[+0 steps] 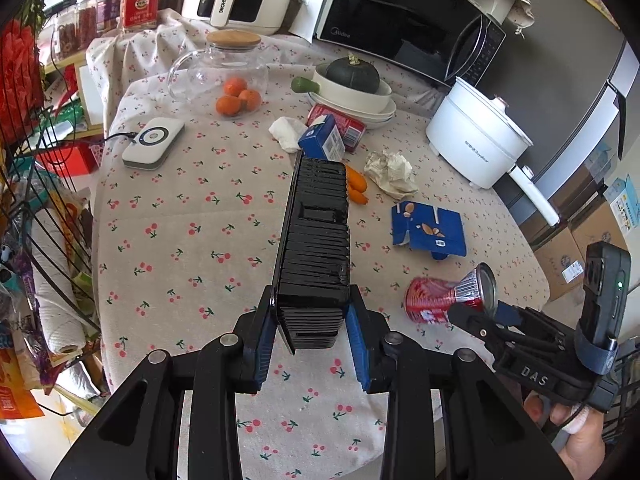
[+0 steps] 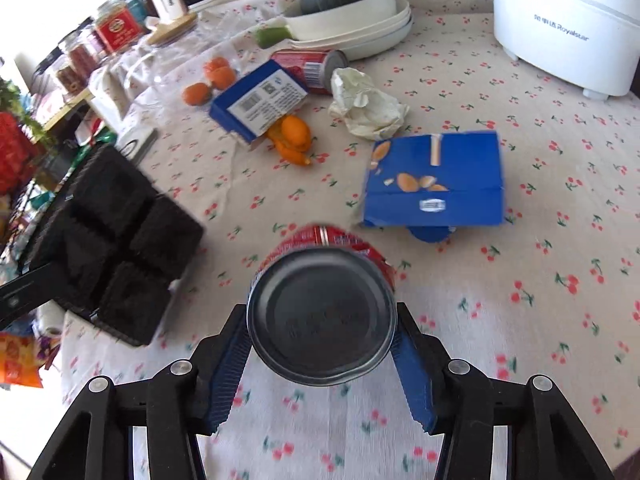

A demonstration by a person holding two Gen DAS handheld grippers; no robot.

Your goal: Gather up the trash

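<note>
My left gripper is shut on the near end of a black ribbed plastic tray, held up on edge over the cherry-print tablecloth. In the right wrist view the tray hangs at the left. My right gripper is shut on a dented red can, whose bottom faces the camera; the left wrist view shows this can and right gripper low at the right. On the cloth lie a flattened blue carton, crumpled paper, a blue box, a second red can and a white tissue.
Orange peel pieces lie by the blue box. A white electric pot, a pumpkin in stacked dishes, tangerines, a glass jug and a microwave stand at the back. A wire rack borders the table's left.
</note>
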